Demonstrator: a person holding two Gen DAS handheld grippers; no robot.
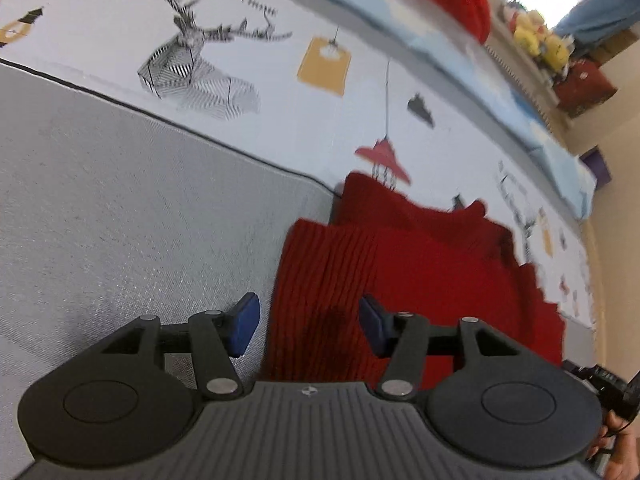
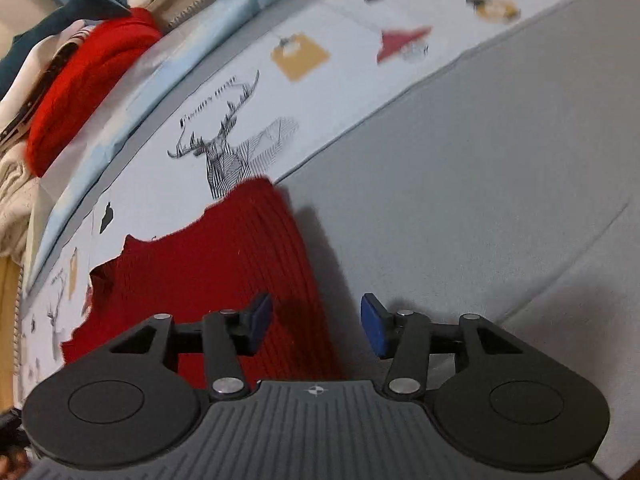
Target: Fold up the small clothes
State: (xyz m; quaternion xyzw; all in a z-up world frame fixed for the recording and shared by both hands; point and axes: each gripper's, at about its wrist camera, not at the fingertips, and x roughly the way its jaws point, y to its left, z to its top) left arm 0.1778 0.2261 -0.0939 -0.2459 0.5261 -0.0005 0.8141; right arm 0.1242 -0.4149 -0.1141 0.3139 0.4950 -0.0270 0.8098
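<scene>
A dark red ribbed knit garment [image 1: 420, 280] lies flat on the bed, partly on the grey cover and partly on the printed sheet. My left gripper [image 1: 308, 326] is open just above the garment's left edge, empty. In the right wrist view the same garment [image 2: 224, 272] lies lower left. My right gripper [image 2: 316, 330] is open above the garment's right edge, empty, one pad [image 2: 260, 320] over the knit and the other over grey fabric.
A grey cover [image 2: 480, 200] spreads beside a white sheet with deer prints [image 1: 200, 68]. A bright red folded knit [image 2: 88, 84] lies on a clothes pile at the back. Yellow plush toys [image 1: 540, 40] sit on a far shelf.
</scene>
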